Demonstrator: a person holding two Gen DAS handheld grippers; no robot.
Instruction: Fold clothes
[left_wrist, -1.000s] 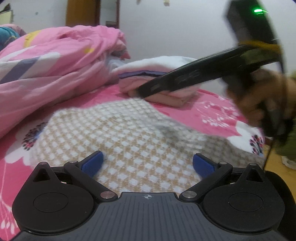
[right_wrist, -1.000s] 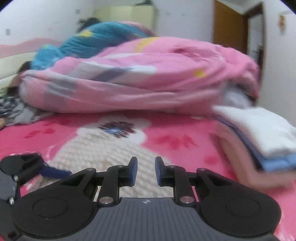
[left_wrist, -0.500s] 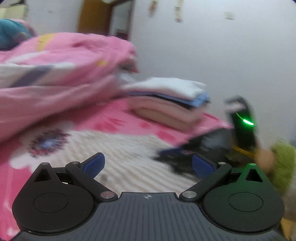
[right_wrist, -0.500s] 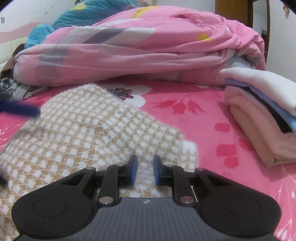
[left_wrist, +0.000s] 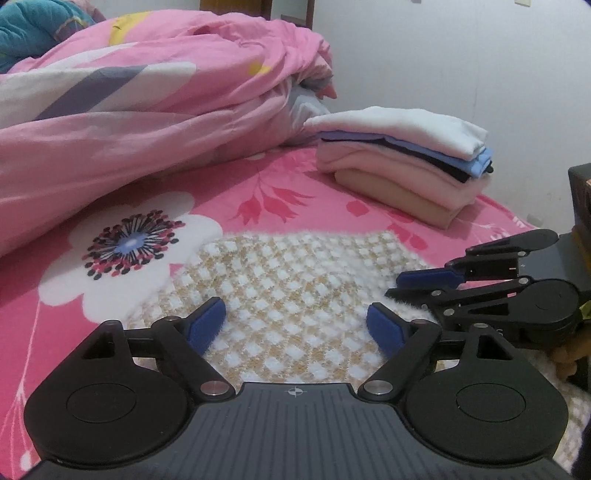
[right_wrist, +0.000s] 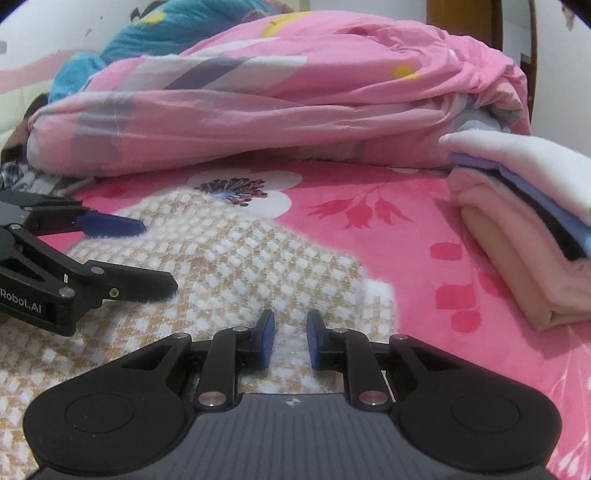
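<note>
Fuzzy checked knit (left_wrist: 295, 288) flat on bed (left_wrist: 266, 192) | soft, light, floppy, grab right edge | left gripper (left_wrist: 295, 326) fingers wide apart | right gripper (right_wrist: 290, 339) fingers nearly together, empty

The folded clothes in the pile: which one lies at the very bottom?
The beige garment, directly on the bedsheet; the pale pink, black, blue, purple and white ones all lie above it.

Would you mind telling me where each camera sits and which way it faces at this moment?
Left wrist: rides the left gripper, jaws wide, low over the checked knit garment, facing the folded stack; the right gripper enters from the right.
Right wrist: rides the right gripper, narrowly open, facing the pink quilt; the left gripper enters from the left.
Shared: garment, stack, quilt, bedsheet.
</note>
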